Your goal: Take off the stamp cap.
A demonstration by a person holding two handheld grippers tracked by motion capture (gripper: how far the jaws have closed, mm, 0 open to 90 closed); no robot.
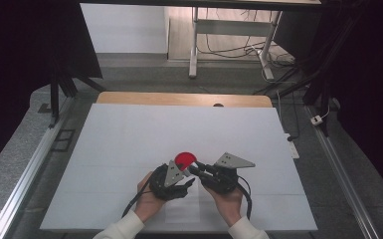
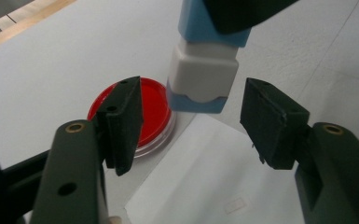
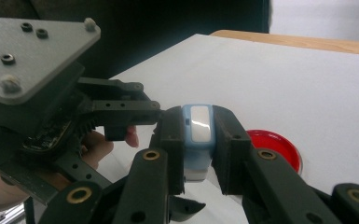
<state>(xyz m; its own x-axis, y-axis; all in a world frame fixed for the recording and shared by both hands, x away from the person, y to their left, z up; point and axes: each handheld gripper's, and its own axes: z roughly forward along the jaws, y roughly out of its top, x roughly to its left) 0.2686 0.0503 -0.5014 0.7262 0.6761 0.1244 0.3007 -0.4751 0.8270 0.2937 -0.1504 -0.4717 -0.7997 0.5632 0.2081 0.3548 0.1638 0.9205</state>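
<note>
A small blue and white block (image 3: 199,122) sits clamped between the jaws of my right gripper (image 3: 198,133), which is shut on it. From the left gripper view the block (image 2: 203,74) hangs end-down, just above the table and beside a round red dish (image 2: 155,109). My left gripper (image 2: 196,98) stands open, one jaw on each side of the block's white section with a gap on both sides. In the high view the two grippers, left (image 1: 187,176) and right (image 1: 198,168), meet just in front of the red dish (image 1: 185,158).
A loose white sheet of paper (image 2: 205,177) lies under the block on the white tabletop (image 1: 129,134). A wooden strip (image 1: 179,98) edges the far side. Metal rails (image 1: 30,169) run along both flanks. Desk legs and cables (image 1: 258,50) stand beyond.
</note>
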